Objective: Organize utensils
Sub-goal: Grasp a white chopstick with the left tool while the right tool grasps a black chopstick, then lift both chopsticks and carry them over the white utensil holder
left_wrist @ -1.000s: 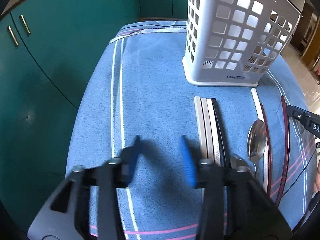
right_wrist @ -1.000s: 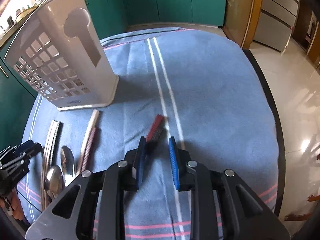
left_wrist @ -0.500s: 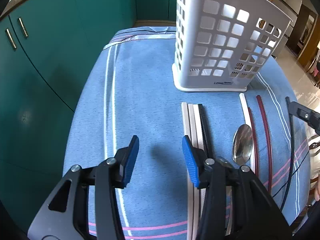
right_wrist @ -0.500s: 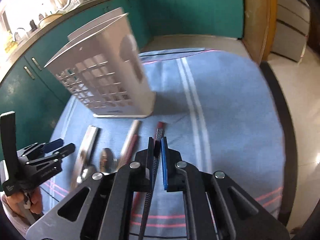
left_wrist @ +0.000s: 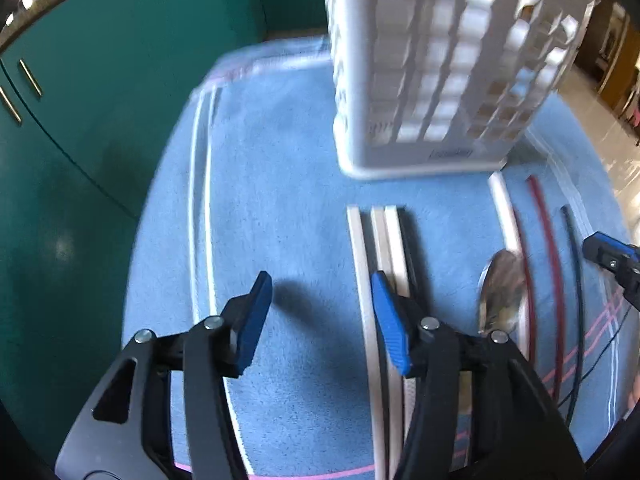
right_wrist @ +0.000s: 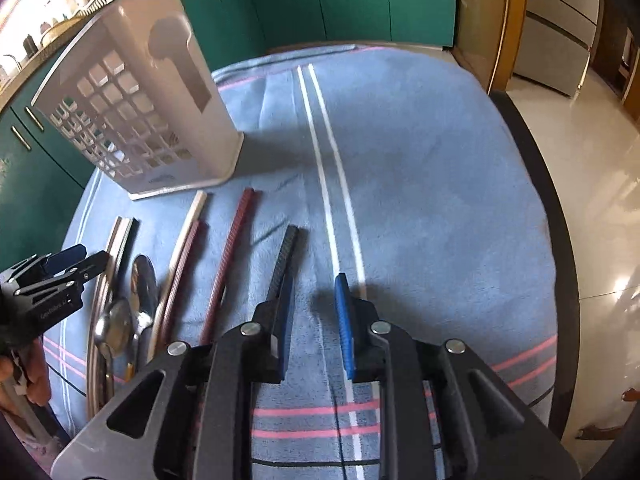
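A white lattice utensil holder stands upright on the blue cloth. Several utensils lie in a row in front of it: cream handles, a spoon, a cream and dark-red pair, a dark-red handle and a black handle. My left gripper is open and empty beside the cream handles. My right gripper is open; its left finger sits against the black handle, which lies on the cloth.
The blue striped cloth covers a round table with a dark rim. Teal cabinets stand close on the left and behind. Tiled floor lies to the right.
My right gripper was shut on a ribbed handle held up off the cloth; now it is open and the black handle lies on the cloth. My left gripper moved closer to the holder.
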Demonstrator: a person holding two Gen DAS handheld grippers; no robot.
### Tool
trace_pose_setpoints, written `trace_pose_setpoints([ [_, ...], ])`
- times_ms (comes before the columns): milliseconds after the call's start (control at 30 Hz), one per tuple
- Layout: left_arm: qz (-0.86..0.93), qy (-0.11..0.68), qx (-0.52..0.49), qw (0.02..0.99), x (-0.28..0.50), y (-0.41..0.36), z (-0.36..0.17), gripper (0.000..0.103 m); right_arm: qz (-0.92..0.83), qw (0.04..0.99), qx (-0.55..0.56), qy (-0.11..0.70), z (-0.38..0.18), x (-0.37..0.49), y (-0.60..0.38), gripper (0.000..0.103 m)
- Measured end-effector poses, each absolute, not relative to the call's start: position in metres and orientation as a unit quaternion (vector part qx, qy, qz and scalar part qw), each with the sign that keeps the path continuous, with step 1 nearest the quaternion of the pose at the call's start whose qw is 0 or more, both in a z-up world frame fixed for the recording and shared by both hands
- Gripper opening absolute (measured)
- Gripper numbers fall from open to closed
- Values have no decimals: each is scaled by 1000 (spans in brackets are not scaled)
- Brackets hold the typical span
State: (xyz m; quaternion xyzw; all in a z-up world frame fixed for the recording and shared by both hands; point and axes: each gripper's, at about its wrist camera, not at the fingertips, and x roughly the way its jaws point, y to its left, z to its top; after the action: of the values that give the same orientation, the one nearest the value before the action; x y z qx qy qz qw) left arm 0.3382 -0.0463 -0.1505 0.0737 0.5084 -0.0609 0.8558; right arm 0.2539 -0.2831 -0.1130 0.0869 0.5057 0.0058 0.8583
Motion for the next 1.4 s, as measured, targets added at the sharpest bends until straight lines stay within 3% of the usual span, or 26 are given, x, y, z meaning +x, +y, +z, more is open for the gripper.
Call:
trace_pose_setpoints([
  [167,-65,508,76,855,340,-56,-147,44,-10,863,55,503,-115,263,-273,23],
  [333,-59,518,81,850,354,-60,-141,48,-28,861,9,507,-114,280,-261,23],
  [367,-62,518,80,849,352,-61,-140,40,-23,861,5,509,-114,280,-259,20],
  [400,-73,518,77,849,349,-62,-139,33,-15,860,6,510,-114,280,-258,10],
  [433,-83,517,74,849,345,-63,-138,20,-8,859,8,512,-114,280,-257,0],
  [467,-89,515,73,849,340,-64,-136,9,2,858,15,514,-114,278,-258,0],
  [500,-91,515,71,849,336,-65,-135,7,7,858,23,513,-114,275,-260,0],
  [633,-107,504,47,856,316,-62,-117,6,19,871,30,491,-93,260,-258,0],
  [900,-132,423,24,896,279,-54,-24,6,52,910,27,410,-11,228,-259,0],
  [967,-125,431,27,893,279,-54,-28,6,45,898,28,436,-25,240,-259,2],
  [1033,-117,452,21,884,287,-50,-46,6,27,881,40,471,-51,259,-263,15],
  [1100,-113,472,13,874,298,-49,-66,6,14,856,73,511,-83,278,-271,21],
  [1400,-88,513,26,854,310,-47,-113,6,-4,839,48,541,-113,298,-252,25],
])
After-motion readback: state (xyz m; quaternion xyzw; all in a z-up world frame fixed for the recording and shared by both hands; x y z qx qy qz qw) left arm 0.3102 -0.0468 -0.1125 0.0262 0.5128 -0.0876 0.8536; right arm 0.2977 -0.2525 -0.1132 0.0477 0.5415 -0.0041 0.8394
